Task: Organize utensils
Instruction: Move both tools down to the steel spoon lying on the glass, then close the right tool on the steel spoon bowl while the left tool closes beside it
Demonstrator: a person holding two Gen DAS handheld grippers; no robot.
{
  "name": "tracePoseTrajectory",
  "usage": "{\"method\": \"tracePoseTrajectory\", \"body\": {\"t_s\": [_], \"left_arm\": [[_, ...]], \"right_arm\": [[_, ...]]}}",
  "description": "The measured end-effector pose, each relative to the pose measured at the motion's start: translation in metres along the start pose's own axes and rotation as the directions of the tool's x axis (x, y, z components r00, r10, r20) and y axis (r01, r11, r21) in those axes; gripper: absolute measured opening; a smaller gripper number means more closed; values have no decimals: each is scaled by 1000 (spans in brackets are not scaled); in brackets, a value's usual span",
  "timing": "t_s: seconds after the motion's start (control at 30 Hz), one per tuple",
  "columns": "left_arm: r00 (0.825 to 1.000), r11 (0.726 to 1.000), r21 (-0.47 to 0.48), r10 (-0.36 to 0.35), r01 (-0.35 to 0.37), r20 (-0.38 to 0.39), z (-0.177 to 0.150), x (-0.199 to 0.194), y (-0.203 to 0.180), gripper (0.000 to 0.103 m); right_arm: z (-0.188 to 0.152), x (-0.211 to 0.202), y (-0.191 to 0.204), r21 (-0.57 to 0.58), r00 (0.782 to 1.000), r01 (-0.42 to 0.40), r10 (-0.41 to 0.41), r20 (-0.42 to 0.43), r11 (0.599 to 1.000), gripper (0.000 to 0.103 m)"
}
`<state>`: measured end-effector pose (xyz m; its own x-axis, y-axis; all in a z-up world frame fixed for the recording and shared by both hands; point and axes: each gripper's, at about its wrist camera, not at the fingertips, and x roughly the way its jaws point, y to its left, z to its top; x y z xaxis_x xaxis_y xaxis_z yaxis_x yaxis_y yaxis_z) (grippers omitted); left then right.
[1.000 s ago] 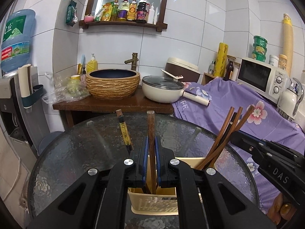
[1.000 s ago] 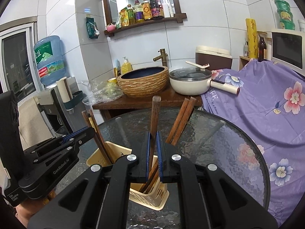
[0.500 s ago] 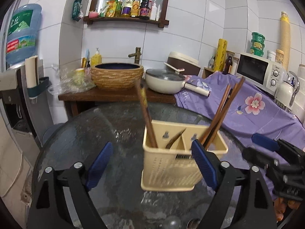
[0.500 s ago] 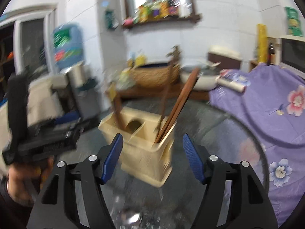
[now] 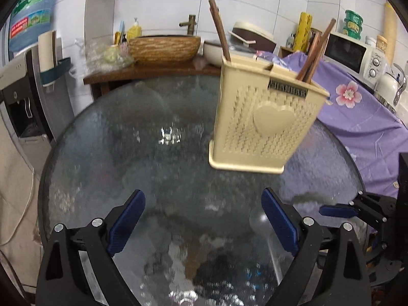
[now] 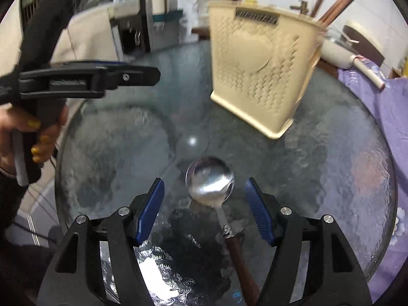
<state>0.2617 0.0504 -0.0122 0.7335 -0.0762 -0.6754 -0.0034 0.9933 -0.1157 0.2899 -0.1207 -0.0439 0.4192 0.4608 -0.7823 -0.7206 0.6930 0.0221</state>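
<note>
A cream plastic utensil holder with a heart on its side stands on the round glass table; it also shows in the right wrist view. Brown chopsticks and one more stick stand in it. A metal spoon with a brown handle lies on the glass between the open jaws of my right gripper. My left gripper is open and empty, low over the glass in front of the holder. The left gripper also shows in the right wrist view.
A purple flowered cloth covers the counter to the right, with a microwave on it. A wooden shelf behind the table carries a woven basin and a pan. A water dispenser stands at the left.
Both grippers opened, released the chopsticks into the holder, and pulled back and down toward the near table edge. The spoon has come into the right wrist view.
</note>
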Motion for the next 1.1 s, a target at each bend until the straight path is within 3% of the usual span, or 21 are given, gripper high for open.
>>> {"method": "tracePoseTrajectory", "body": {"t_s": [0.37, 0.57, 0.67, 0.83, 1.1], "left_arm": [[999, 1000, 17, -10, 11, -50, -23, 2, -1, 91], [997, 999, 36, -16, 18, -73, -28, 7, -8, 91], [996, 999, 37, -27, 31, -88, -33, 10, -11, 91], [993, 998, 48, -38, 43, -114, -40, 15, -17, 91], [989, 992, 111, -52, 67, -139, -44, 25, -48, 91]], "right_arm": [[-2, 27, -4, -9, 997, 7, -8, -79, 1000, 61], [4, 35, -6, -6, 998, -1, 1, -65, 1000, 57], [9, 36, -8, -4, 998, 0, 0, -60, 1000, 47], [6, 33, -7, 6, 999, 8, -8, -52, 1000, 47], [-1, 18, -44, 209, 1000, 25, -22, -16, 978, 47]]}}
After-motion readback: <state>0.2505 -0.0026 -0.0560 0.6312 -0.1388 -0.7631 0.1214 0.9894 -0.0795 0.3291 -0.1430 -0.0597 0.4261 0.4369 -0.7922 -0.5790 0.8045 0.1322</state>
